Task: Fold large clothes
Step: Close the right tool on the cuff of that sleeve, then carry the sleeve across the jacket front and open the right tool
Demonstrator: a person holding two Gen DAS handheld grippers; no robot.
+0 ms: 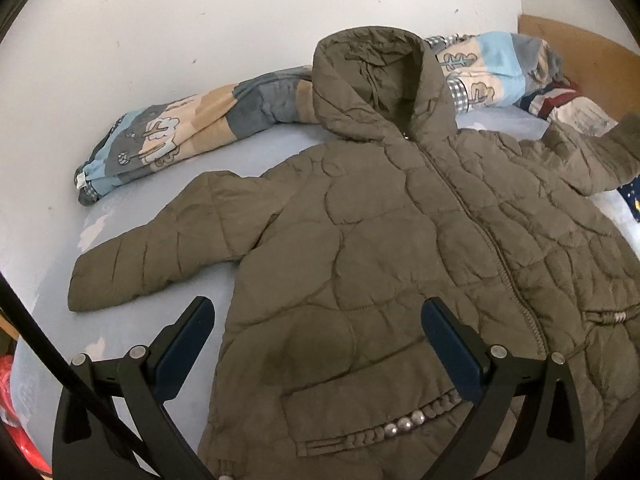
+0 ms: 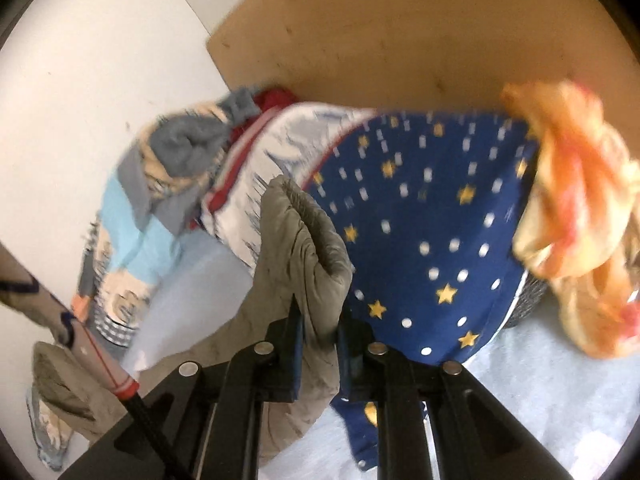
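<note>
An olive quilted hooded jacket (image 1: 400,232) lies face up on the pale blue bed sheet (image 1: 256,148), zipped, hood toward the wall and its left sleeve (image 1: 152,256) spread out flat. My left gripper (image 1: 318,312) hovers open above the jacket's lower left front, with nothing between its fingers. In the right wrist view my right gripper (image 2: 320,320) is shut on the cuff of the jacket's other sleeve (image 2: 308,240), which stands up out of the jaws, lifted off the bed.
A patchwork quilt (image 1: 168,132) is bunched along the white wall. A navy star-print cloth (image 2: 432,240) and an orange-yellow cloth (image 2: 580,220) lie behind the held sleeve. A wooden headboard (image 2: 400,28) stands at the far end. A red thing (image 1: 16,420) shows at the lower left.
</note>
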